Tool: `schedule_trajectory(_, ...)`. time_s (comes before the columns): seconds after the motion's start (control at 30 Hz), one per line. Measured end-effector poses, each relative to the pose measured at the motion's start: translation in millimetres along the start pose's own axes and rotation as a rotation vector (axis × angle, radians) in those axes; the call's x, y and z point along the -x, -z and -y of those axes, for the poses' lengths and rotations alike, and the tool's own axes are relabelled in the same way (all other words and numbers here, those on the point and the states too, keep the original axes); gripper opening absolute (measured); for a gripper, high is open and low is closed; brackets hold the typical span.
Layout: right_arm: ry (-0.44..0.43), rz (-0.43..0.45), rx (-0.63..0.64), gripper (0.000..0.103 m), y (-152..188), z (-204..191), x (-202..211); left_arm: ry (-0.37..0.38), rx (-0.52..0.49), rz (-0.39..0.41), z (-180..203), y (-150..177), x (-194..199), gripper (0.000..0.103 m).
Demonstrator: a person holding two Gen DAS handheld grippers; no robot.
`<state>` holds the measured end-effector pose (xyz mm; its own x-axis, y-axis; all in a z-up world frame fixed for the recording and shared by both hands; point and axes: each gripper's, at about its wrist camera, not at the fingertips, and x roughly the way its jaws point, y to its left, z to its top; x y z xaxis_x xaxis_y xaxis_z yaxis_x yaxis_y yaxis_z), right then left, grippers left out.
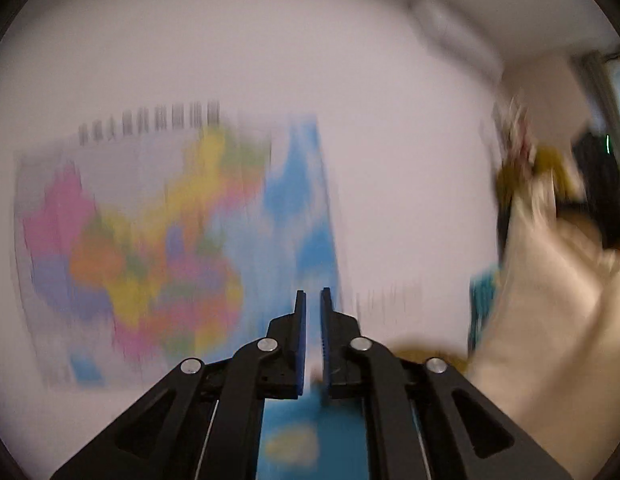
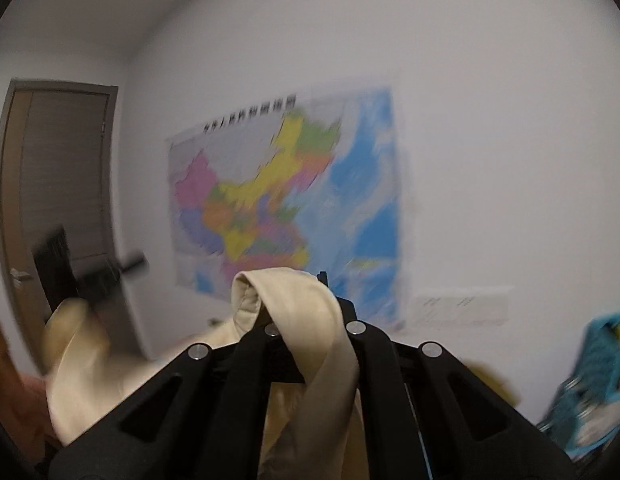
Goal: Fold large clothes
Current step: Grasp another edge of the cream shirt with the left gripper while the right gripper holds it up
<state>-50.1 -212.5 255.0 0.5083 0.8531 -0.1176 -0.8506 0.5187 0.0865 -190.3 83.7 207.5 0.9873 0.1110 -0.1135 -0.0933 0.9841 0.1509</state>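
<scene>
A cream garment [image 2: 310,320] is lifted in the air. In the right wrist view its fabric loops over and between the fingers of my right gripper [image 2: 305,280], which is shut on it; the fingertips are mostly hidden by the cloth. The cloth trails down to the left [image 2: 81,360]. In the left wrist view my left gripper [image 1: 313,300] points at the wall with its blue pads a narrow gap apart and nothing between them. The cream garment [image 1: 550,320] hangs at the right of that view, apart from the left gripper. Both views are motion blurred.
A coloured wall map [image 2: 285,200] hangs on the white wall ahead; it also shows in the left wrist view [image 1: 169,240]. A brown door [image 2: 57,208] stands at the left. A blue patterned item [image 2: 590,380] lies at the lower right.
</scene>
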Motion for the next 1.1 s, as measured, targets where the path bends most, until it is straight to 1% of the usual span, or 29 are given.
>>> schedule_trajectory(0.03,-0.015,-0.025,-0.022,0.002,5,2,-19,0.007,0.005,-0.082,-1,19,-16,0.007)
schedule_trajectory(0.07,-0.020,-0.048,-0.031,0.002,10,4,-35,0.008,0.024,-0.135,-5,32,-17,0.007)
schedule_trajectory(0.1,-0.015,-0.072,-0.044,0.003,15,6,-51,0.010,0.046,-0.200,-17,58,-22,0.007)
schedule_trajectory(0.13,-0.017,-0.092,-0.068,0.003,21,11,-65,0.018,0.056,-0.238,-23,75,-24,0.007)
schedule_trajectory(0.2,0.012,-0.117,-0.094,0.003,27,21,-89,0.057,0.083,-0.292,-28,99,-30,0.013)
schedule_trajectory(0.23,0.024,-0.126,-0.113,0.003,30,27,-98,0.086,0.078,-0.296,-23,113,-18,0.014)
schedule_trajectory(0.27,0.042,-0.139,-0.126,0.003,33,36,-110,0.135,0.069,-0.289,-18,119,-14,0.022)
schedule_trajectory(0.3,0.063,-0.143,-0.146,0.003,36,44,-119,0.202,0.042,-0.270,-7,123,-2,0.031)
schedule_trajectory(0.33,0.070,-0.148,-0.168,0.003,41,52,-123,0.241,0.007,-0.247,6,127,11,0.035)
schedule_trajectory(0.37,0.095,-0.158,-0.176,0.003,44,60,-133,0.270,-0.027,-0.240,17,128,19,0.041)
schedule_trajectory(0.4,0.110,-0.160,-0.196,0.003,47,68,-139,0.324,-0.086,-0.228,31,130,29,0.043)
schedule_trajectory(0.43,0.109,-0.164,-0.222,0.003,51,76,-141,0.356,-0.110,-0.208,38,128,33,0.044)
schedule_trajectory(0.47,0.122,-0.177,-0.233,0.003,54,83,-148,0.400,-0.135,-0.178,46,127,40,0.049)
schedule_trajectory(0.5,0.140,-0.183,-0.241,0.003,59,88,-151,0.472,-0.170,-0.153,59,128,49,0.064)
schedule_trajectory(0.53,0.142,-0.195,-0.262,0.003,64,95,-158,0.502,-0.192,-0.155,69,130,52,0.071)
schedule_trajectory(0.57,0.148,-0.208,-0.267,0.003,68,99,-163,0.517,-0.220,-0.168,79,135,51,0.078)
schedule_trajectory(0.67,0.153,-0.224,-0.289,0.003,76,108,-170,0.544,-0.309,-0.270,117,161,39,0.078)
schedule_trajectory(0.7,0.154,-0.226,-0.295,0.003,77,109,-172,0.520,-0.362,-0.312,132,176,35,0.082)
schedule_trajectory(0.73,0.148,-0.230,-0.299,0.003,79,108,-174,0.477,-0.421,-0.331,145,188,33,0.083)
schedule_trajectory(0.77,0.146,-0.235,-0.292,0.003,80,106,-174,0.397,-0.499,-0.345,157,203,28,0.083)
schedule_trajectory(0.8,0.143,-0.237,-0.284,0.003,80,103,-173,0.325,-0.556,-0.378,165,219,18,0.082)
schedule_trajectory(0.83,0.133,-0.239,-0.277,0.003,79,99,-172,0.306,-0.547,-0.417,165,227,8,0.076)
schedule_trajectory(0.9,0.125,-0.236,-0.264,0.003,78,94,-165,0.261,-0.462,-0.482,150,232,-10,0.034)
schedule_trajectory(0.93,0.121,-0.231,-0.254,0.003,77,92,-159,0.262,-0.394,-0.494,136,228,-16,0.027)
schedule_trajectory(0.97,0.119,-0.228,-0.245,0.003,76,90,-154,0.275,-0.305,-0.490,119,221,-15,0.016)
schedule_trajectory(1.0,0.119,-0.221,-0.238,0.003,74,89,-146,0.279,-0.192,-0.462,93,208,-13,0.010)
schedule_trajectory(1.07,0.110,-0.211,-0.219,0.003,70,87,-130,0.284,-0.026,-0.389,49,185,-4,0.008)
schedule_trajectory(1.1,0.111,-0.201,-0.198,0.003,66,85,-117,0.269,0.061,-0.330,21,170,5,0.007)
